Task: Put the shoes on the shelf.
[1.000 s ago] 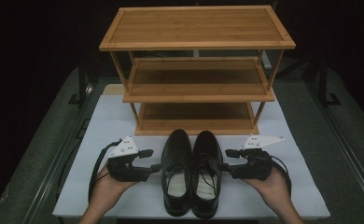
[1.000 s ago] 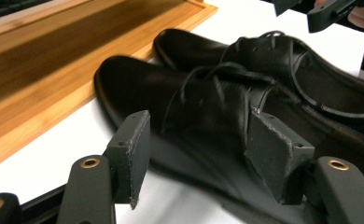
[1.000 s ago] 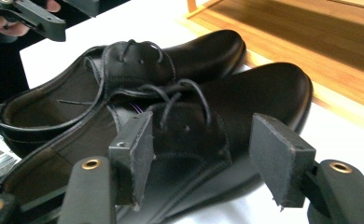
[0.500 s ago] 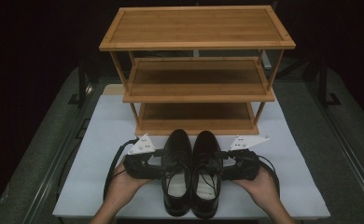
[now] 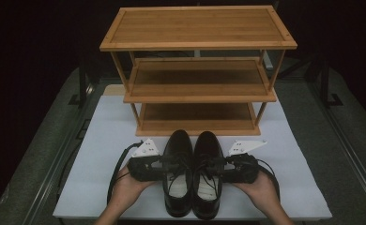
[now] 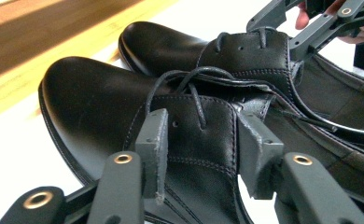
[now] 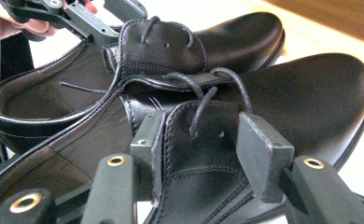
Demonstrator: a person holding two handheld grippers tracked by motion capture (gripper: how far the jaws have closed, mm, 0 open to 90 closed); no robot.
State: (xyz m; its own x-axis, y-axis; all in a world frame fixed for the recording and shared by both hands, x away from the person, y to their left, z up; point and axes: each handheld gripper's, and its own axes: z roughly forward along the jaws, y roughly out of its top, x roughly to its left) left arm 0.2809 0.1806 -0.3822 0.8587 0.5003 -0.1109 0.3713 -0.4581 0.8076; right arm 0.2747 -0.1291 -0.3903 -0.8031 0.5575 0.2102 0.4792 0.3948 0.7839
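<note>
Black shoes (image 5: 192,173) now flanked closer: left claw (image 5: 164,165) and right claw (image 5: 221,165) closing on their lace flaps.

black shoes (image 5: 192,173), tan wooden rack (image 5: 197,28)

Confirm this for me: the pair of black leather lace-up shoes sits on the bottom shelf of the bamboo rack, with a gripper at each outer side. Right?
Not quite. The pair of black leather lace-up shoes sits on the white mat in front of the three-tier bamboo rack, not on its bottom shelf; the high view shows it. The left gripper and right gripper are indeed at each outer side.
</note>
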